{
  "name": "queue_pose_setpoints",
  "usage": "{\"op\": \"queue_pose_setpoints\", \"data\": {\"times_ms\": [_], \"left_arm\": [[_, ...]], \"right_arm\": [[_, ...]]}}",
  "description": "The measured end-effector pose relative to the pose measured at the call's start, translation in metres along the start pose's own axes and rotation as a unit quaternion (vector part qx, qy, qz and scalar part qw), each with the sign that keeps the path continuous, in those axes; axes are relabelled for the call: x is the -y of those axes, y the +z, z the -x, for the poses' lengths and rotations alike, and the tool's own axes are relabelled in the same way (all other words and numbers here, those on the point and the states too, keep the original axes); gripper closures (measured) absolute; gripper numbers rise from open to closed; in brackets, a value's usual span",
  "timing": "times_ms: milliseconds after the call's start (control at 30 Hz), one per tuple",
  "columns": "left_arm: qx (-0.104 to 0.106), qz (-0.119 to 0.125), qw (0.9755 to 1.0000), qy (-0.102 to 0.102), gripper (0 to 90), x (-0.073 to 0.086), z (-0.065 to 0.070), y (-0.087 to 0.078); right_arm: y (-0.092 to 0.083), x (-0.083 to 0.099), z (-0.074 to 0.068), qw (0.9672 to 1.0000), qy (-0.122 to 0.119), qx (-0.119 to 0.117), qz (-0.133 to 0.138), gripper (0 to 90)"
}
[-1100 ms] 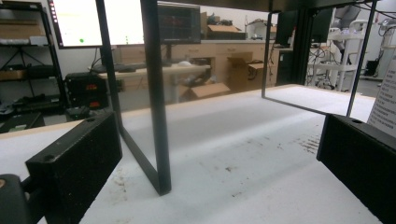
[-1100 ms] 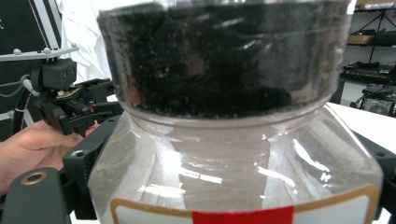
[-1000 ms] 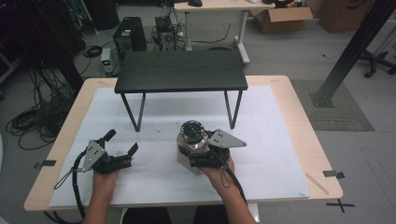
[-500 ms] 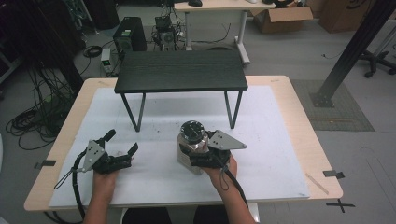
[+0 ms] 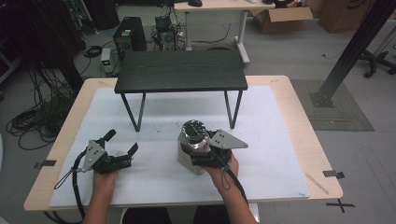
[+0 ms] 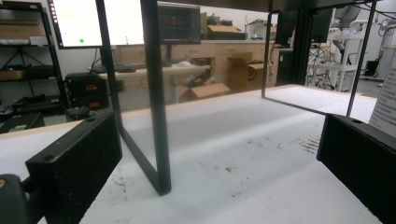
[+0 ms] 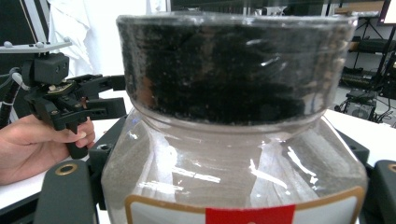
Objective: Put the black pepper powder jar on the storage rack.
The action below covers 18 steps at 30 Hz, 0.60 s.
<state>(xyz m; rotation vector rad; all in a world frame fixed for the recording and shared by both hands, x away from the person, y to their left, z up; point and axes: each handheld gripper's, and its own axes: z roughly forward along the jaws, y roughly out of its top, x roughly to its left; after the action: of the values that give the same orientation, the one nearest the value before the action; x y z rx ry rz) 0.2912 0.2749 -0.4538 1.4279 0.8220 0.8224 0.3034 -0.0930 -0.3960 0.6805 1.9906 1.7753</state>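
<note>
Right tongs [image 5: 195, 156] clamped on clear glass jar with black lid [image 5: 193, 145], jaws on either side of the body below the neck. Jar upright on white table cover [image 5: 280, 140], just in front of black low bench [image 5: 181, 71]; contents look pale grey through the glass, can't tell what. Red-and-white label [image 7: 252, 215] at base. Left tongs [image 5: 122, 146] wide open, nothing between the jaws, near bench leg [image 6: 156, 93], well apart from jar. Versus a second ago: right jaws have just closed onto the jar; jar and both hands same place.
</note>
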Motion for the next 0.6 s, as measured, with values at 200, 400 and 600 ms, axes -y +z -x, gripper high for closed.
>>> {"op": "queue_pose_setpoints", "data": {"times_ms": [200, 400, 600], "left_arm": [[0.0, 0.0, 1.0, 0.0, 0.5, 0.0, 0.0, 0.0], [0.0, 0.0, 1.0, 0.0, 0.5, 0.0, 0.0, 0.0], [0.0, -0.001, 1.0, 0.0, 0.5, 0.0, 0.0, 0.0]], "right_arm": [[-0.004, -0.011, 0.001, 1.0, -0.003, -0.004, 0.005, 22.5], [-0.009, -0.029, 0.001, 0.9999, -0.011, -0.011, 0.006, 22.5], [-0.015, -0.048, 0.002, 0.9997, -0.018, -0.017, 0.004, 22.5]]}}
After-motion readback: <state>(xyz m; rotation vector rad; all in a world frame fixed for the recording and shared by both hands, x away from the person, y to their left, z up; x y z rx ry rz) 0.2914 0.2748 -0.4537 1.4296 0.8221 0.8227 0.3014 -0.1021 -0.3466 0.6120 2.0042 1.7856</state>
